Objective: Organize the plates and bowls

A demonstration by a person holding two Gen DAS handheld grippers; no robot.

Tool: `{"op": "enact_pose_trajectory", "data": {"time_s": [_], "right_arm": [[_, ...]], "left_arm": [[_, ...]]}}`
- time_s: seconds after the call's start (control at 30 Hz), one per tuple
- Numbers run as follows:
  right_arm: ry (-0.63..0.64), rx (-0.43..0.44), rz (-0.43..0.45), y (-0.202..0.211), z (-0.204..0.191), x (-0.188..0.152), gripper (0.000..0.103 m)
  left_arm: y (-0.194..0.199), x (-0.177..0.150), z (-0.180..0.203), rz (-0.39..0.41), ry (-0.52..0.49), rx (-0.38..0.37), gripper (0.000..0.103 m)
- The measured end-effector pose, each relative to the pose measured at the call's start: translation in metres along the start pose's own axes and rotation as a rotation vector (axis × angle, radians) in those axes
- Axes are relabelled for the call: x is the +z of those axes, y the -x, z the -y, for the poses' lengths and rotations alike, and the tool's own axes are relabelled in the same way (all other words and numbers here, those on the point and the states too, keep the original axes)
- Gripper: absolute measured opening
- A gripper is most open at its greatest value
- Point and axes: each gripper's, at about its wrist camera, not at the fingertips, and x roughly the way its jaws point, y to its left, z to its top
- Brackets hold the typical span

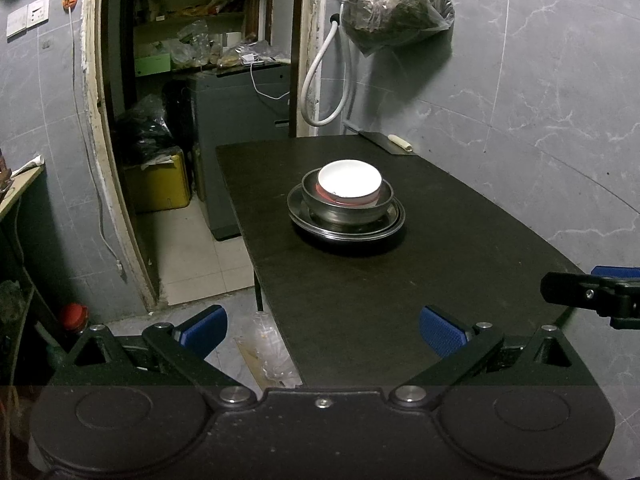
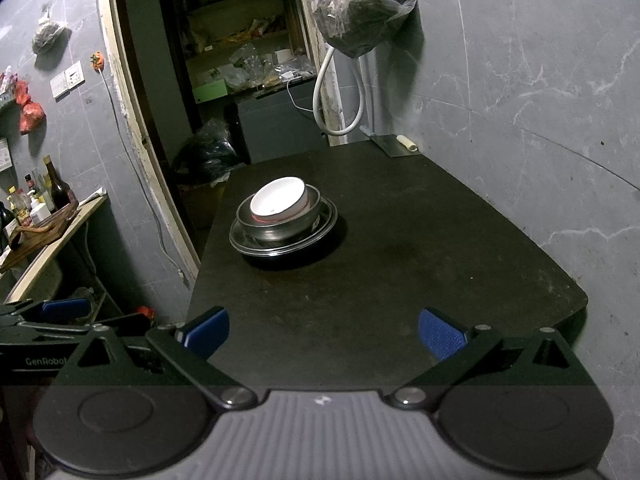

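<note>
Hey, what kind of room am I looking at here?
Probably a home kitchen beside a pantry. Stacked bowls sit on a dark table, a cleaver lies at its far end, bottles stand on a side counter, and food shelves show through the doorway.

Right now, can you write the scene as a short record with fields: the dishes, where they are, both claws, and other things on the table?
dishes: white bowl inside metal bowl, on metal plates
white bowl: tilted, not sitting flat
place: middle of dark table
left claw: open, empty, at near table edge
right claw: open, empty, over near end of table
also on table: cleaver at far edge, by the wall
on wall: bag hanging above far end
</note>
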Motion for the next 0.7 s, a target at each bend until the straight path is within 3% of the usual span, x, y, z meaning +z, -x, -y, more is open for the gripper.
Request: {"op": "enact_pose_trajectory", "data": {"time_s": [0.7], "right_arm": [[-0.01, -0.001, -0.003, 0.0019, 0.0056, -0.0008, 0.103]], "left_arm": [[0.0001, 0.0016, 0.0028, -0.016, -0.021, -0.003, 0.102]]}}
